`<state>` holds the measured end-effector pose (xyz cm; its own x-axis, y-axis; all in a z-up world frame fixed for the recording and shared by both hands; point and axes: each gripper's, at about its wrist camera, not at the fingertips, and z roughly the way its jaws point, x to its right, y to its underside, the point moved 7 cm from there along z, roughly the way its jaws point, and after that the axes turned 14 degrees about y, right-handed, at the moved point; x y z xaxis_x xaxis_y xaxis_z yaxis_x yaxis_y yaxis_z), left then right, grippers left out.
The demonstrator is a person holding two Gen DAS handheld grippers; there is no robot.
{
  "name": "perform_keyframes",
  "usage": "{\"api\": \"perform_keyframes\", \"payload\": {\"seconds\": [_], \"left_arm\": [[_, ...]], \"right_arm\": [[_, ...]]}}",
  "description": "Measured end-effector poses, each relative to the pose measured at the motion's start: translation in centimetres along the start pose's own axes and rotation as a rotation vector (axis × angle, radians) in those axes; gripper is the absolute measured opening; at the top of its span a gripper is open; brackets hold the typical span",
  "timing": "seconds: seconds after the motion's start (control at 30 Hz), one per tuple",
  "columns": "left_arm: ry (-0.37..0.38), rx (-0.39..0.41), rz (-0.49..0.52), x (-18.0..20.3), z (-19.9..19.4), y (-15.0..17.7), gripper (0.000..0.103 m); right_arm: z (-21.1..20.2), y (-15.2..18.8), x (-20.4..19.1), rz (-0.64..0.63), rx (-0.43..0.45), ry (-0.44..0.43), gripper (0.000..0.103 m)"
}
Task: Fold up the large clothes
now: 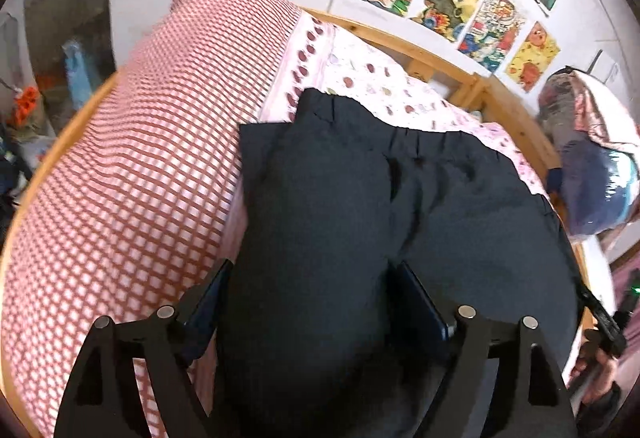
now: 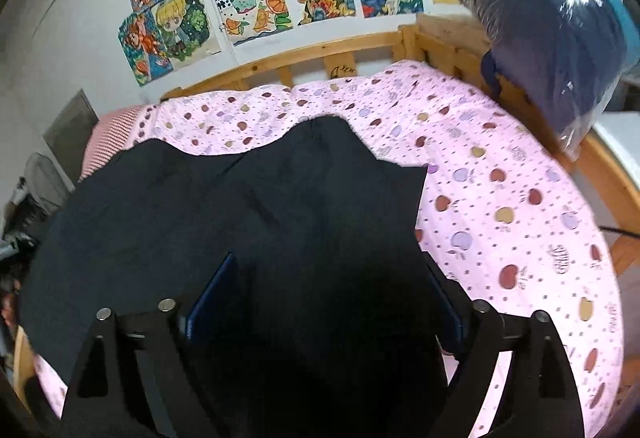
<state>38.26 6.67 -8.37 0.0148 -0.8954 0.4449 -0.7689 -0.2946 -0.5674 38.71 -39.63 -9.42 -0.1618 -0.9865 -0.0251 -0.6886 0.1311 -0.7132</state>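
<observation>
The dark garment [image 2: 248, 222] lies on the pink apple-print sheet [image 2: 500, 198], right gripper [image 2: 326, 298] jaws spread above it

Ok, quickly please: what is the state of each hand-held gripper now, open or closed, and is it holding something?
Left hand-held gripper: open, above the dark garment, holding nothing.
Right hand-held gripper: open, above the same garment, holding nothing.

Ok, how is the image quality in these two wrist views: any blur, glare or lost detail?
Left wrist: left edge smeared by blur, red-and-white checked quilt soft; black garment shows creases. Right wrist: sharper pink apple-print sheet, glare on the clear plastic storage bag, garment near the lens crushed to black. Both: strong fisheye bending.
</observation>
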Motion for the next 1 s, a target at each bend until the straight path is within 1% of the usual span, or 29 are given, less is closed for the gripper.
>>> {"api": "perform_keyframes", "payload": {"seconds": [0.07, 0.13, 0.2, 0.37, 0.5, 0.77, 0.9, 1.0], "left_arm": [[-0.035, 0.020, 0.005, -0.1, -0.5, 0.1, 0.088], [-0.069, 0.022, 0.022, -0.2, -1.1, 0.4, 0.096], [-0.101, 0.061, 0.042, 0.1, -1.9, 0.5, 0.100], [-0.137, 0.128, 0.084, 1.0, -4.1, 0.7, 0.103], [-0.137, 0.142, 0.108, 2.3, -5.6, 1.1, 0.103], [-0.102, 0.161, 0.173, 6.3, -8.2, 2.7, 0.103], [-0.088, 0.163, 0.214, 8.2, -9.5, 4.0, 0.103], [-0.069, 0.165, 0.224, 9.4, -10.3, 4.8, 0.103]], "right_arm": [[-0.5, 0.0, 0.2, -0.004, 0.013, 0.025, 0.088], [-1.1, -0.1, 0.5, 0.001, 0.030, 0.044, 0.091], [-1.9, -0.3, 0.8, 0.008, 0.053, 0.051, 0.091], [-4.2, -0.7, 1.2, 0.025, 0.102, 0.049, 0.092], [-6.2, -0.9, 1.2, 0.033, 0.139, 0.039, 0.093], [-10.2, -0.4, -0.1, 0.038, 0.185, -0.012, 0.095], [-12.0, 0.1, -1.0, 0.035, 0.197, -0.033, 0.096], [-13.3, 0.7, -1.4, 0.017, 0.186, -0.038, 0.096]]}}
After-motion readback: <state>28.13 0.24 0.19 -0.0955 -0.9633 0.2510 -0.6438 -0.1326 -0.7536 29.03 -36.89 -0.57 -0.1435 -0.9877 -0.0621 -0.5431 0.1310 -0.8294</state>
